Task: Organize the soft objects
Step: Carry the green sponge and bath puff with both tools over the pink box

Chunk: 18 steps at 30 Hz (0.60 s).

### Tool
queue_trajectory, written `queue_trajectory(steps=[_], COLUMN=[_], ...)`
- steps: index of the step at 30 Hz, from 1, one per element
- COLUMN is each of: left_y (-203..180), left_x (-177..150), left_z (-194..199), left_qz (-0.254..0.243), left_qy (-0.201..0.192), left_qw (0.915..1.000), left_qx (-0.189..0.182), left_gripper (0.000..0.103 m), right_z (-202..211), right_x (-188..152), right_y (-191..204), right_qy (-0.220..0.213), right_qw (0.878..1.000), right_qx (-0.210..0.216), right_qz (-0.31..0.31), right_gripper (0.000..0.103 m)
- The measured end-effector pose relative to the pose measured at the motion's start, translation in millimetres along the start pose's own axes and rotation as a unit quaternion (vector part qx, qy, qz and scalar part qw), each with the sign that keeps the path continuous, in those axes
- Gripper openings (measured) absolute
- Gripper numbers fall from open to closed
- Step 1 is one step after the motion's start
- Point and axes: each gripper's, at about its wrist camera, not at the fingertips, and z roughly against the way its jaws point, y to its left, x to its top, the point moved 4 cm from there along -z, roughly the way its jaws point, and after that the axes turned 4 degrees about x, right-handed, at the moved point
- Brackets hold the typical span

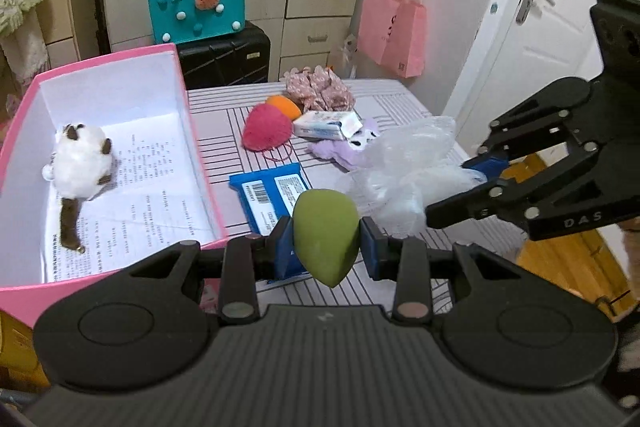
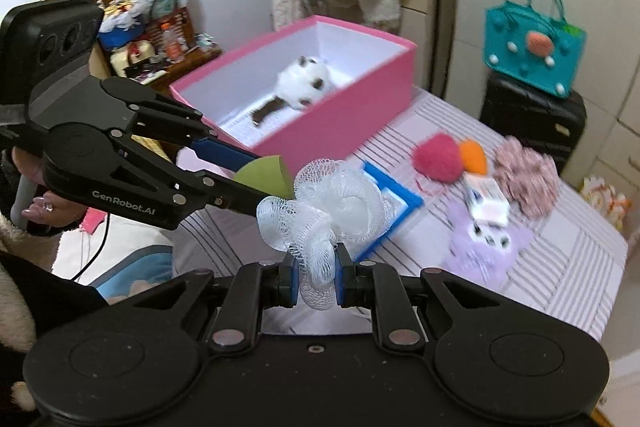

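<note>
My left gripper (image 1: 326, 245) is shut on a green teardrop sponge (image 1: 325, 235), held above the table near the pink box (image 1: 178, 83). The sponge also shows in the right wrist view (image 2: 266, 175). My right gripper (image 2: 316, 281) is shut on a white mesh bath pouf (image 2: 332, 203), which also shows in the left wrist view (image 1: 408, 163). A white and brown plush cat (image 1: 82, 163) lies inside the pink box (image 2: 360, 123). A red puff (image 1: 266, 127), an orange sponge (image 1: 284, 105), a floral scrunchie (image 1: 318, 89) and a purple plush (image 2: 486, 247) lie on the striped table (image 2: 568, 267).
A blue packet (image 1: 272, 195) and a white tissue pack (image 1: 326, 125) lie on the table. A teal felt bag (image 1: 196, 7) stands on a black suitcase (image 1: 228, 61) behind. A pink paper bag (image 1: 394, 31) hangs at the wall.
</note>
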Motion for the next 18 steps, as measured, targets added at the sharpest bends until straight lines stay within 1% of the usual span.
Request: queue_trajectory(steps=[3,5,10,12,15,18], left_y=[13,22,51,62,80,96], left_x=[0,1,5,7,16,27], left_z=[17,27,46,51,61,73], left_qz=[0.011,0.013,0.015,0.019,0.019,0.011], left_qy=[-0.009,-0.018,-0.040,-0.042,-0.051,-0.071], left_qw=[0.9998,0.9997,0.9990,0.9988,0.9983,0.9967], left_qx=[-0.013,-0.013,0.013,0.015,0.021,0.037], left_gripper=[0.035,0.035,0.035,0.035,0.035,0.035], right_z=[-3,-5,-17,-19,-19,-20], right_x=[16,28,62,79,104,128], right_y=[11,17,27,31,35,39], right_qy=[-0.005,-0.010,-0.023,-0.032,-0.048,-0.063], right_qw=[1.000,1.000,0.999,0.998,0.996,0.994], right_qx=[0.003,0.007,0.014,0.022,0.030,0.036], right_qz=[0.019,0.029,0.046,0.056,0.071,0.084], right_gripper=[0.019,0.019,0.019,0.019,0.019,0.019])
